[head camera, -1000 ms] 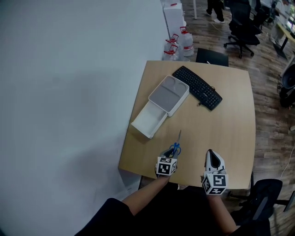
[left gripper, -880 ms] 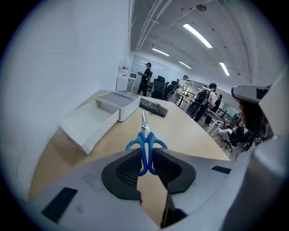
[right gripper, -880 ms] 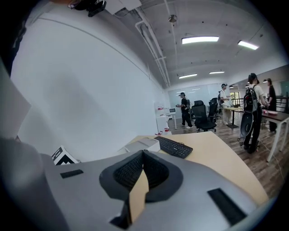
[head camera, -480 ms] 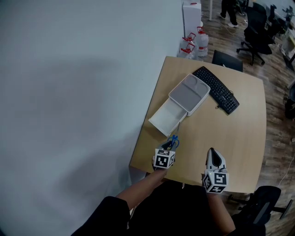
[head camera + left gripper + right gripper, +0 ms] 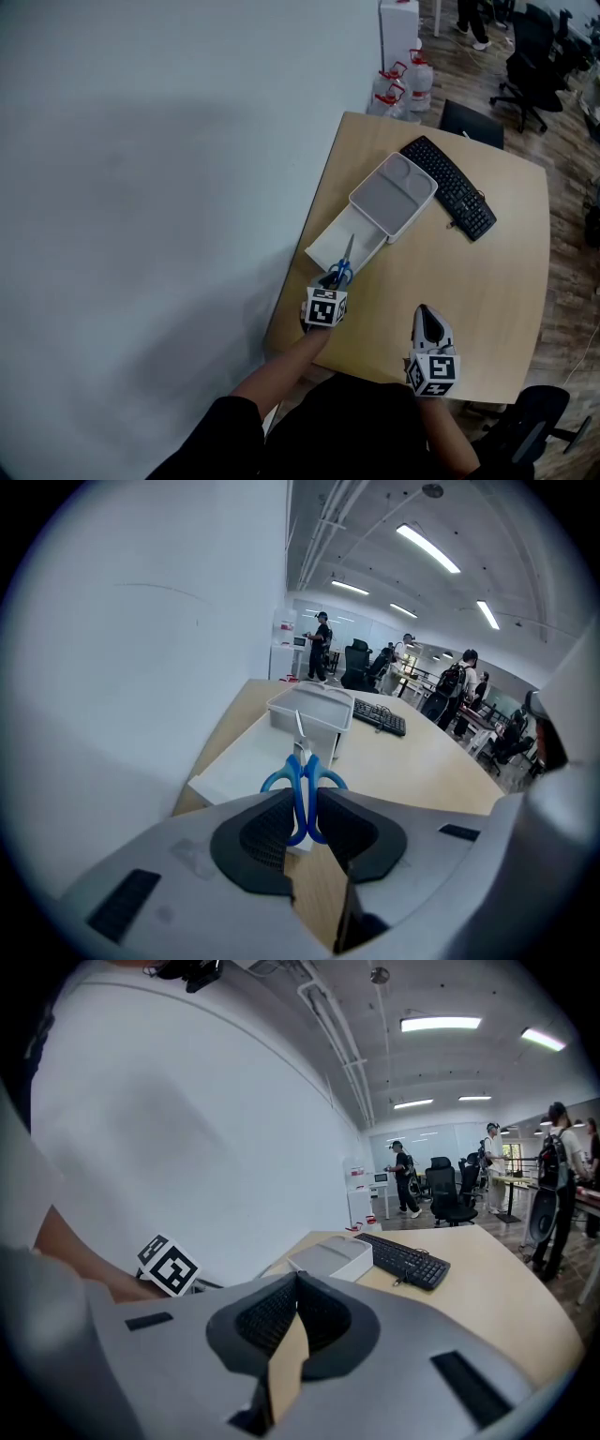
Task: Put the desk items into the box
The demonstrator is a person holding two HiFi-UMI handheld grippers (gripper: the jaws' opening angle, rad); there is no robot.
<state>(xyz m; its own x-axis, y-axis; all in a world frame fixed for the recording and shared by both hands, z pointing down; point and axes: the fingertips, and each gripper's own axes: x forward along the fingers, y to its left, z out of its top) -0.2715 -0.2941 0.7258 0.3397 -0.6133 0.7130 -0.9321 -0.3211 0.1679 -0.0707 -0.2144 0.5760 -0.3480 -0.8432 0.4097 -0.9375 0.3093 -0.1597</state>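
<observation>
One blue-handled pair of scissors, blades together, clenched in left fingers; right fingers closed, empty.

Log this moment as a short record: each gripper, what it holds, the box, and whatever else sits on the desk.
left gripper: shut on blue-handled scissors, blades pointing toward the box
right gripper: jaws together, nothing between them
box: white, open, at the desk's wall-side edge
tray: white with grey inside, overlapping the box's far end
keyboard: black, beyond the tray
desk: light wood
</observation>
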